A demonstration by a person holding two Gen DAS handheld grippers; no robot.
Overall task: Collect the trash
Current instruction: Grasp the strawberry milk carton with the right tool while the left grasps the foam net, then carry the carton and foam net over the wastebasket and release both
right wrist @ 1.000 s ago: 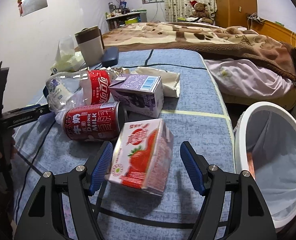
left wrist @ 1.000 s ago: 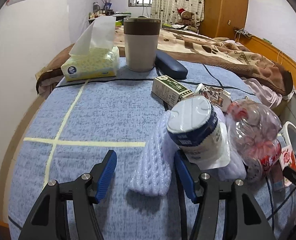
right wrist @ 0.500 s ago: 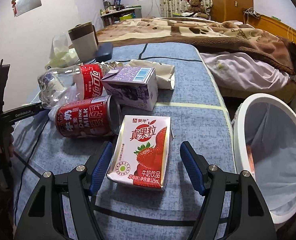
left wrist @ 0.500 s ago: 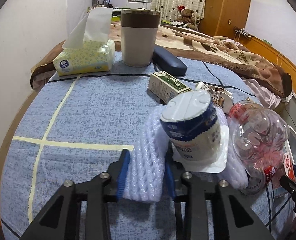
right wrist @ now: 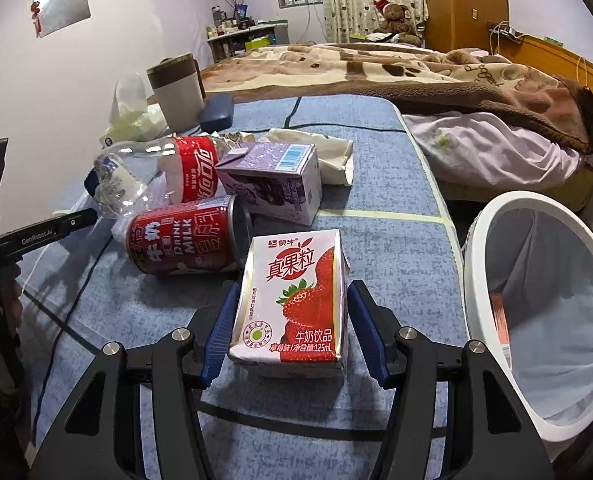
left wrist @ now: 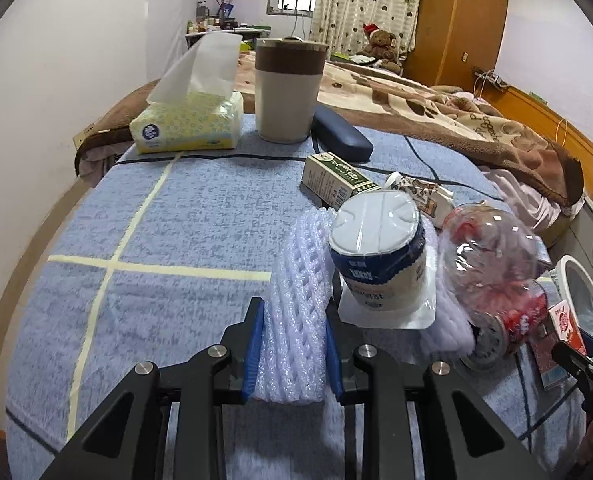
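Left claw [left wrist: 292,354] clenched on the foam net [left wrist: 296,320]; right claw [right wrist: 294,334] brackets the strawberry milk carton [right wrist: 292,300], pads apparently not yet pressing. Risks: lifting the net may topple the yogurt cup [left wrist: 378,256] beside it; the carton may slip short of the bin [right wrist: 544,308].

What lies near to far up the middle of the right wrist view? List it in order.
strawberry milk carton → red milk can → purple carton → tumbler → brown blanket → teddy bear. The clear bottle and navy case are left out, since they overlap their neighbours.
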